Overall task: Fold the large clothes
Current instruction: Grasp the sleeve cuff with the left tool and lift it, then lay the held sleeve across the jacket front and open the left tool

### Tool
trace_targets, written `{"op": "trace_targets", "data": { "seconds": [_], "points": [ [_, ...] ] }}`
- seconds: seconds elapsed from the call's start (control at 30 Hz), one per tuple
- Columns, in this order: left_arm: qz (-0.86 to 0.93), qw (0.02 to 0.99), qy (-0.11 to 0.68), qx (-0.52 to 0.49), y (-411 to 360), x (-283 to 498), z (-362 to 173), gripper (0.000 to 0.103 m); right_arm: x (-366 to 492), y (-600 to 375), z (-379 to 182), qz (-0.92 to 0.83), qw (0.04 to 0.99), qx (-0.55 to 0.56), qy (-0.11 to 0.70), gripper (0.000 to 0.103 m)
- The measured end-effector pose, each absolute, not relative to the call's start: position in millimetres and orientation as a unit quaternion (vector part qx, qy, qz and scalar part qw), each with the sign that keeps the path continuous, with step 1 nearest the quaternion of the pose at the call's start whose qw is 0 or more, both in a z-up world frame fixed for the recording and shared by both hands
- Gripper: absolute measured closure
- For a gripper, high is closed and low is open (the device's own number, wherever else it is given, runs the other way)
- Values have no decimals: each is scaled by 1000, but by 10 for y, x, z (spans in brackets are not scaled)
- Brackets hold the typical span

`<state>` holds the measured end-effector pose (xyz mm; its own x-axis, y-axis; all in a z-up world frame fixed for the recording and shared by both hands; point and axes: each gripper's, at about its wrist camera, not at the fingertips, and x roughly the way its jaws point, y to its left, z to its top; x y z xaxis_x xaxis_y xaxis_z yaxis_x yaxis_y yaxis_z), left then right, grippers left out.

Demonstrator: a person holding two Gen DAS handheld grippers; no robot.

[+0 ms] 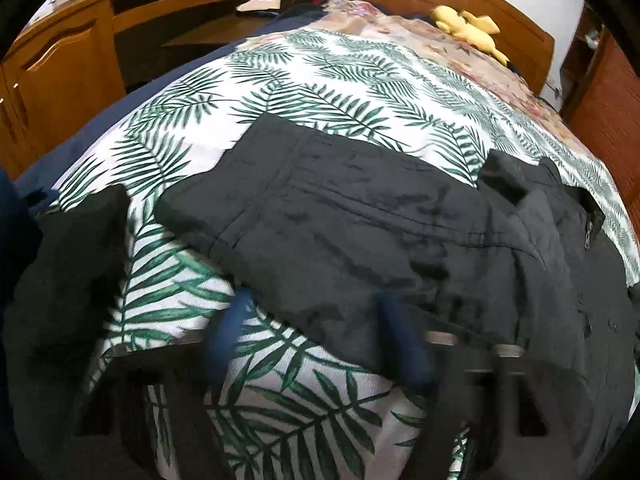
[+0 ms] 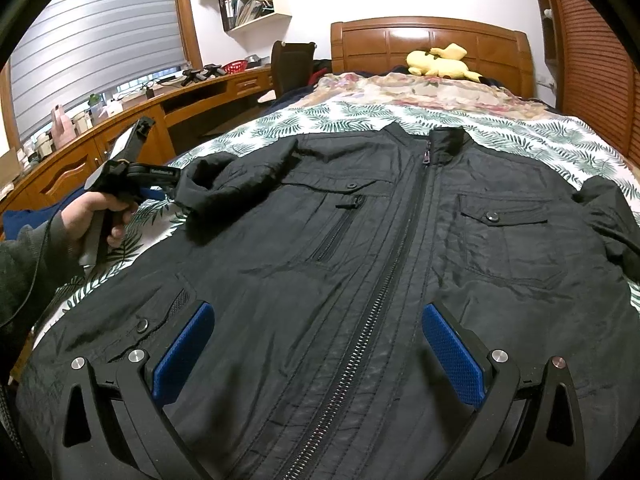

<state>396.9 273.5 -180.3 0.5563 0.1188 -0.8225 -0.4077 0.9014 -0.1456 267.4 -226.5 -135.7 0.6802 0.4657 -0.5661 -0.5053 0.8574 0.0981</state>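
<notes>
— What looks fuzzy?
— The left gripper [image 1: 316, 344]. Its blue fingers [image 1: 404, 344] are smeared, so I can't tell how wide they stand.
— And the jacket [image 2: 340, 240]?
— Its bottom runs off the picture's edge. The desk [image 2: 120, 120] things are too tiny to name.

The jacket [image 2: 360, 248] is plain black, with a dark zip [image 2: 384, 280] whose lower teeth shine silver, and black snaps. Under it the sheet [image 1: 280, 92] is white, printed with green palm fronds; beyond that lies a quilt [image 2: 420, 88] in faded beige with red and pink flowers. A pale yellow plush [image 2: 438, 63] sits against the orange-brown headboard [image 2: 400, 42]. The right gripper [image 2: 318, 348] is black with blue textured pads [image 2: 454, 354] and silver bolts. The counter [image 2: 132, 128] is orange-brown wood, and the blind [image 2: 92, 36] is grey-white striped.
</notes>
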Motion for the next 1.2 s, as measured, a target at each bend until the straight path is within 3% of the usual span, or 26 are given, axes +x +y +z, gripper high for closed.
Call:
{"op": "trace_targets", "data": {
  "seconds": [0.03,0.13,0.67,0.9,1.2],
  "points": [
    [146,868,450,-155,2699,3994,-1793,73,2678,-2265,-1358,266,916,-32,300,0],
    [141,873,448,-135,2599,4010,-1671,88,2676,-2271,-1351,265,916,-30,299,0],
    [60,942,331,-9,1128,3647,-3,91,2419,-2592,-1159,254,928,-22,270,0],
    [13,949,314,32,428,3534,257,91,2273,-2940,-1100,223,941,-10,255,0],
    [-29,943,325,59,-272,3399,95,91,2169,-3062,-1129,198,946,-6,257,0]
  ]
}}
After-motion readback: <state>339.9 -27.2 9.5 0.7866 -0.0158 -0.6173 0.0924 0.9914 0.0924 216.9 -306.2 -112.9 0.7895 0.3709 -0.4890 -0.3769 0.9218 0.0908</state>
